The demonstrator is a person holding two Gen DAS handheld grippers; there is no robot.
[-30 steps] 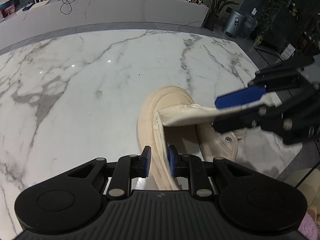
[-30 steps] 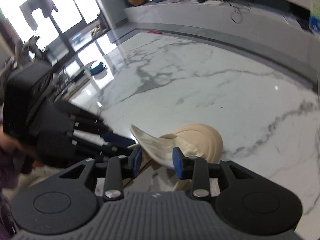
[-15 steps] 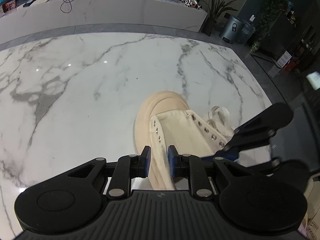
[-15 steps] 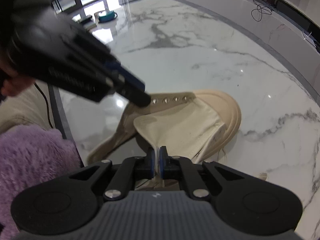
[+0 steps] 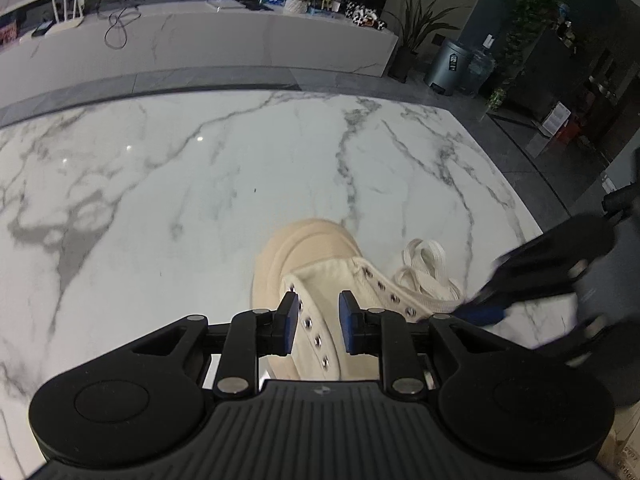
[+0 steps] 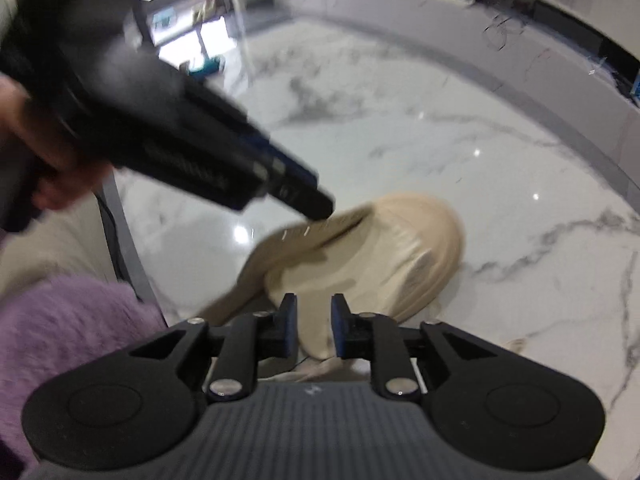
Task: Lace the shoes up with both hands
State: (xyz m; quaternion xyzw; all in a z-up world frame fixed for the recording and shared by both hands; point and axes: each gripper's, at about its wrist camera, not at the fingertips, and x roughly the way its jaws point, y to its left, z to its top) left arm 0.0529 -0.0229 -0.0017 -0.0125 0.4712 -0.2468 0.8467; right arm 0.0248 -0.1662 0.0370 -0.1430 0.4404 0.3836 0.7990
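Note:
A cream canvas shoe stands on the white marble table, toe pointing away. My left gripper is shut on the shoe's left eyelet flap. Loose white laces lie in a heap to the right of the shoe. In the right wrist view my right gripper has its jaws opening, and the end of the shoe's tongue sits between the pads without being pinched. The left gripper's tip shows there on the eyelet flap. The right gripper appears blurred beside the right eyelet row.
The table's near edge runs just left of the shoe, with a fluffy purple garment and a hand beyond it. A long marble counter with cables and boxes stands behind the table. A bin and plants stand at the far right.
My right gripper swung from the shoe's right side to its near end, shut on the tongue, and now its jaws stand wider apart. The left gripper kept its hold on the eyelet flap.

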